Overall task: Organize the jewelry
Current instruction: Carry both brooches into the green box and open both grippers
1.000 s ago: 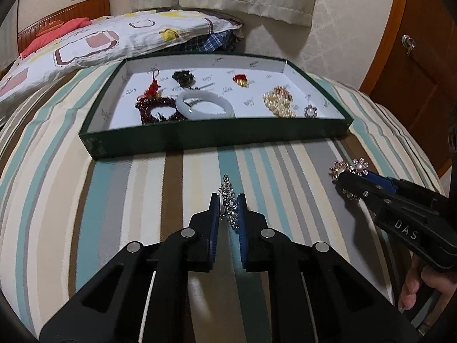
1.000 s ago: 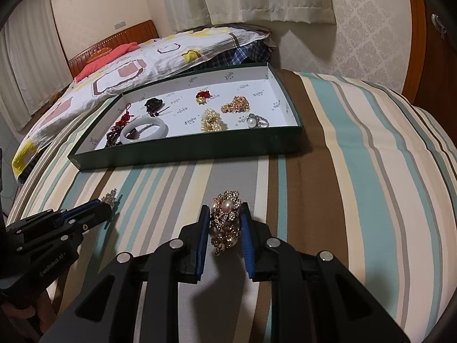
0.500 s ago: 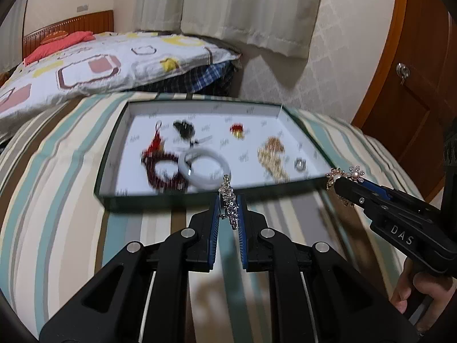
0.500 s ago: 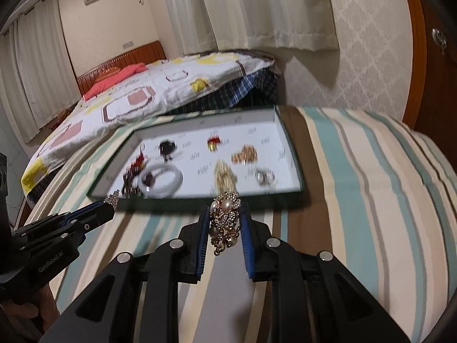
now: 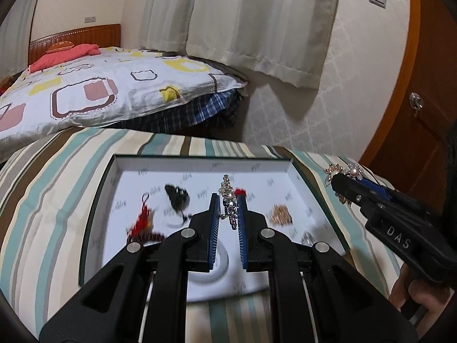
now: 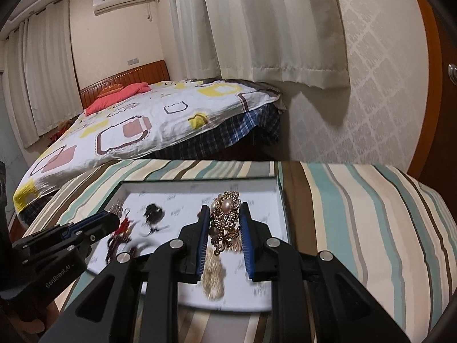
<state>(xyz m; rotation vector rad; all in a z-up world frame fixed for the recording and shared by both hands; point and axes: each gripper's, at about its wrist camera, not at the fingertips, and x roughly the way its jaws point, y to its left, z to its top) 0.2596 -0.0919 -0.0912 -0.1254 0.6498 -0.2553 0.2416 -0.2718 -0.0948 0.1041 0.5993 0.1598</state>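
My tray [image 5: 112, 171] lies on the striped bed [image 5: 42, 200]; a pillow [image 5: 94, 94] sits beyond, far left; trinkets [image 5: 177, 197] lie inside.

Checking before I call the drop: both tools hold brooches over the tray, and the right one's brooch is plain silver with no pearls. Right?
Not quite. The right tool is shut on a gold brooch set with pearls, as the right wrist view shows. The silver brooch is in the left tool. Both do hang over the tray.

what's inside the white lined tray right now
In the tray: a red tassel charm, a dark piece, a gold cluster. The left tongs cover more.
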